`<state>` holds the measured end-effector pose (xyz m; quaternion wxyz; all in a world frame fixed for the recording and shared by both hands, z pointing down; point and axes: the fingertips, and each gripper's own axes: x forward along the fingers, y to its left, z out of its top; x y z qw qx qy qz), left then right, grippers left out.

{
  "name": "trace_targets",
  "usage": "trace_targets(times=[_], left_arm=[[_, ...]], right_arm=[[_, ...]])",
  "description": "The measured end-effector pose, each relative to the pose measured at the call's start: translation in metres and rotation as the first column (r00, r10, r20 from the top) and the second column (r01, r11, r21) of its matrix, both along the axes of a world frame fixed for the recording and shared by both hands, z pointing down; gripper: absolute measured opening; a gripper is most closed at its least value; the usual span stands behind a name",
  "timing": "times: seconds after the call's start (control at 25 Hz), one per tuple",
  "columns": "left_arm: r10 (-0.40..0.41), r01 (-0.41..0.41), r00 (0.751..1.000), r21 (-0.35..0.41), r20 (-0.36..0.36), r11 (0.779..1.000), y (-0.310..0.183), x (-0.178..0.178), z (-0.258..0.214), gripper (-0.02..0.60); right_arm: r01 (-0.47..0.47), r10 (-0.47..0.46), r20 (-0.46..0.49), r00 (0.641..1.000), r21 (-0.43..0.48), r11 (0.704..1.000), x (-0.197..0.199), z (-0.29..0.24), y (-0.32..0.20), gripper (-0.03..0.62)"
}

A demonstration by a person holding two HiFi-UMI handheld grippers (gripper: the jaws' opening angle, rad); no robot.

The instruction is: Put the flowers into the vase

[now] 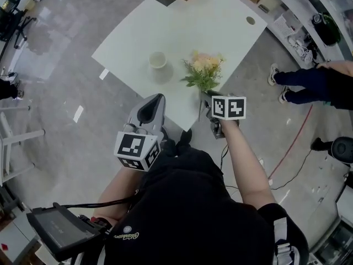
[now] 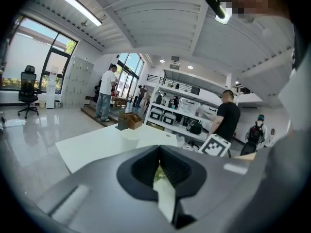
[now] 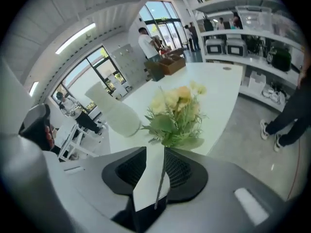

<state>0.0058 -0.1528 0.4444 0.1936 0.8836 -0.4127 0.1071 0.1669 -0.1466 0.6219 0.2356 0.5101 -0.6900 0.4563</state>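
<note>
- The flowers are low over the white table, near its front edge. I cannot tell if they touch it. The blooms point away from the person.
- The right gripper stands partly open. The thin stem runs between its jaws, close to the right one, and no pad presses on it.
- The long axis of the stem follows almost the line in which this gripper points.
- The vase stands upright, to the left of the flowers and a little farther in.
- The left gripper is nearer to the vase. Its jaws are together and hold nothing.
- Between flowers and vase the table is bare. The boxes at the far edge are well apart, so I judge there is enough room to lift and carry.
</note>
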Motion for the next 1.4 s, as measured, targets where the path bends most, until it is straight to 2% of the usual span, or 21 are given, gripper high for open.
trace_targets(times=[0.2,0.48,0.56,0.76,1.04,1.4], left_arm=[[-0.02,0.02,1.0,-0.011,-0.004,1.0,-0.002,-0.006,0.005,0.008],[-0.032,0.032,0.999,-0.011,-0.007,0.999,-0.003,-0.008,0.005,0.008],[-0.033,0.033,0.999,-0.007,-0.004,0.999,-0.004,-0.007,0.004,0.008],[-0.043,0.043,0.999,-0.009,-0.003,0.999,-0.006,-0.012,0.004,0.008],[-0.042,0.042,0.999,-0.015,0.0,0.999,-0.005,-0.015,0.006,0.008],[-0.036,0.036,0.999,-0.001,-0.001,0.999,-0.004,-0.015,0.002,0.008]], right_arm=[[-0.007,0.045,0.156,0.987,-0.234,0.972,-0.001,0.041,0.005,0.169],[0.039,0.032,0.188,0.982,-0.36,0.932,-0.004,0.057,-0.008,0.169],[0.047,0.027,0.183,0.983,-0.385,0.922,-0.004,0.061,-0.009,0.15],[0.048,0.008,0.129,0.992,-0.424,0.905,-0.002,0.073,-0.009,0.115],[0.036,-0.006,0.071,0.997,-0.433,0.901,-0.001,0.077,-0.007,0.058],[0.004,0.022,0.067,0.998,-0.357,0.934,0.0,0.058,-0.011,0.043]])
